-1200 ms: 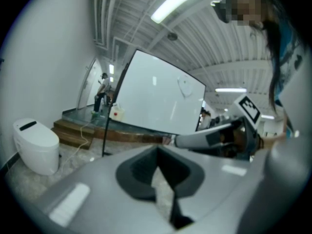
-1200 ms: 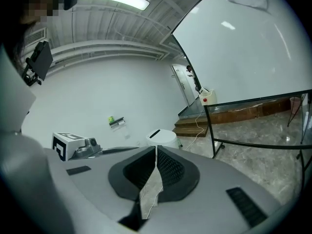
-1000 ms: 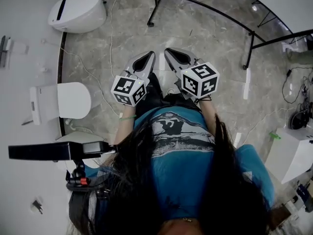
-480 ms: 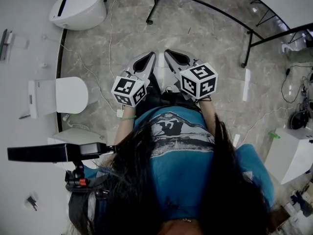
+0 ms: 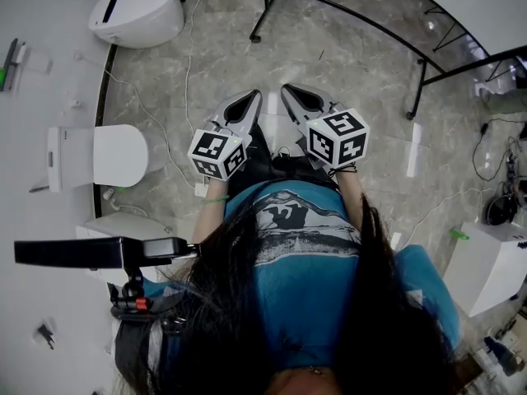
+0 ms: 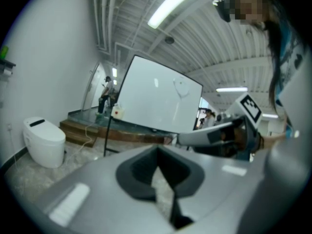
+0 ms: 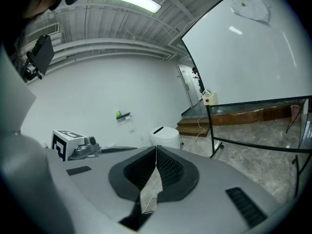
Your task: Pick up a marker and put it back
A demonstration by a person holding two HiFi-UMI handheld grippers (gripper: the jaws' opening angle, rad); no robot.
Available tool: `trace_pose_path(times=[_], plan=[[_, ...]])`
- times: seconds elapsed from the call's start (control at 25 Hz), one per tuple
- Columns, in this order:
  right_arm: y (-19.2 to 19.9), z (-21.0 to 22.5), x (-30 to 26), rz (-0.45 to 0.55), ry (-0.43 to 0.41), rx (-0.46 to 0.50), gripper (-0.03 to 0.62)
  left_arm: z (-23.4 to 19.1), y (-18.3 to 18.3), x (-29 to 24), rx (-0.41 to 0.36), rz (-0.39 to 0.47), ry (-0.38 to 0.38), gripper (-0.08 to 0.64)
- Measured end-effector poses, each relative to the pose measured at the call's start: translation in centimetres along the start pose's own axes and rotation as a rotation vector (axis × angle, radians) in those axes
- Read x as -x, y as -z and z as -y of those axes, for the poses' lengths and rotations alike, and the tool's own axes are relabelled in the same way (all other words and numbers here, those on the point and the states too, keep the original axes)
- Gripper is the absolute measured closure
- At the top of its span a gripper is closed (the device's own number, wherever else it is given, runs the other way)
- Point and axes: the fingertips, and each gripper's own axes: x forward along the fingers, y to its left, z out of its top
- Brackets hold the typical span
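Head view: the person stands on a marble floor w/ both grippers out front, side by side, near each other but not touching. The left gripper (image 5: 249, 95) & right gripper (image 5: 290, 90) hold nothing. Far upper left, on a wall ledge (image 5: 25, 66), lies a thin dark stick w/ a green end, prob. the marker (image 5: 10, 56). It's too small to be sure, and it's well apart from both grippers. As a judgement, it should be light, stiff, smooth-barrelled, a bit slippery & apt to roll. Best taken across the barrel at mid-length, clear of the cap, w/ a modest squeeze. Whichever gripper goes for it must open first. Count: 2 grippers, 1 cube each, 1 likely marker. By the left wall is a white unit (image 5: 136, 11), and a second white unit (image 5: 103, 155) below it.

Left gripper view: the jaws meet tip to tip. Only a V-shaped gap shows behind the tips, w/ floor seen through it & nothing gripped. Ahead stands 1 whiteboard (image 6: 158, 99) on a black stand. 1 white unit sits low left, and the right gripper shows at the right edge.

Right gripper view: the jaws are pressed together at the tips & empty. On the far wall beyond them is 1 small ledge w/ the green-tipped item, i.e. the likely marker. 1 white unit stands on the floor below it, and the whiteboard fills the right side.
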Motion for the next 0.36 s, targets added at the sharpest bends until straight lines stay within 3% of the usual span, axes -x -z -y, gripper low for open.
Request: trace_pose_path(times=[0.36], plan=[[0.4,1.0,0.8,0.000,0.011,-0.007,0.578,0.8,0.9,-0.8,0.000,-0.020,0.012,0.557]])
